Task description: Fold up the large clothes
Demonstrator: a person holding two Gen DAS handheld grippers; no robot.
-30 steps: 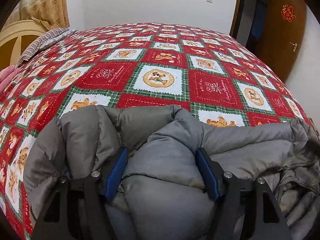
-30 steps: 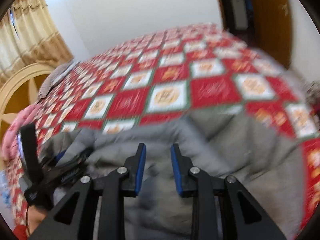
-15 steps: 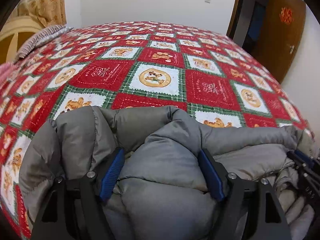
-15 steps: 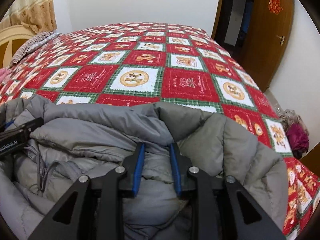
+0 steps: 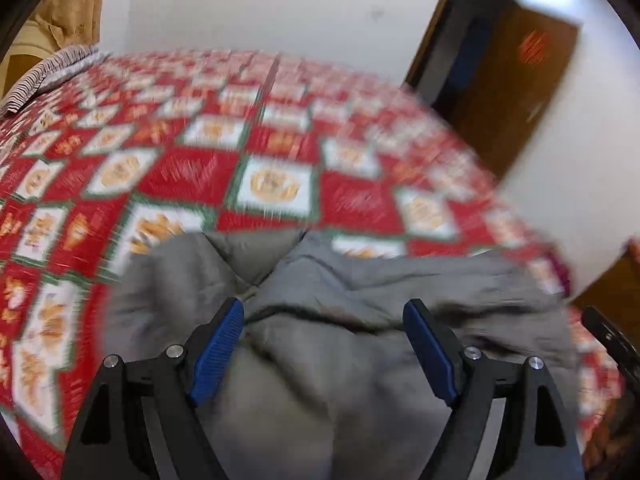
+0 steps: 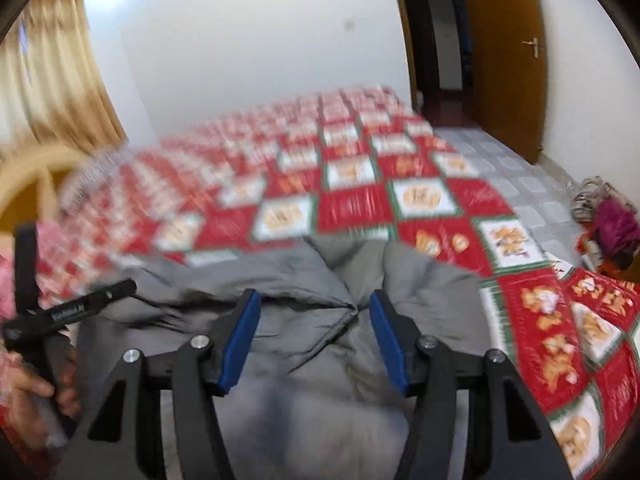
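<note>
2 grippers, left gripper [image 5: 323, 311] and right gripper [image 6: 315, 303], both spread wide over the gray puffer jacket [image 5: 340, 344] on the quilt [image 5: 192, 176].

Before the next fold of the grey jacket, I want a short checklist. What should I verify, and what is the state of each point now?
1. Left gripper free of fabric: ok, jaws wide apart above the grey jacket.
2. Right gripper free of fabric: ok, jaws apart, nothing pinched.
3. Jacket wholly on the quilt: cannot tell, its near part is hidden below both cameras.
4. Jacket lies in a neat bundle: not ok, the surface is puffy and creased.
5. Grippers apart from each other: ok, the left tool sits at the left edge of the right view.
6. Sharp view for aiming: not ok, both pictures are blurred.
</note>
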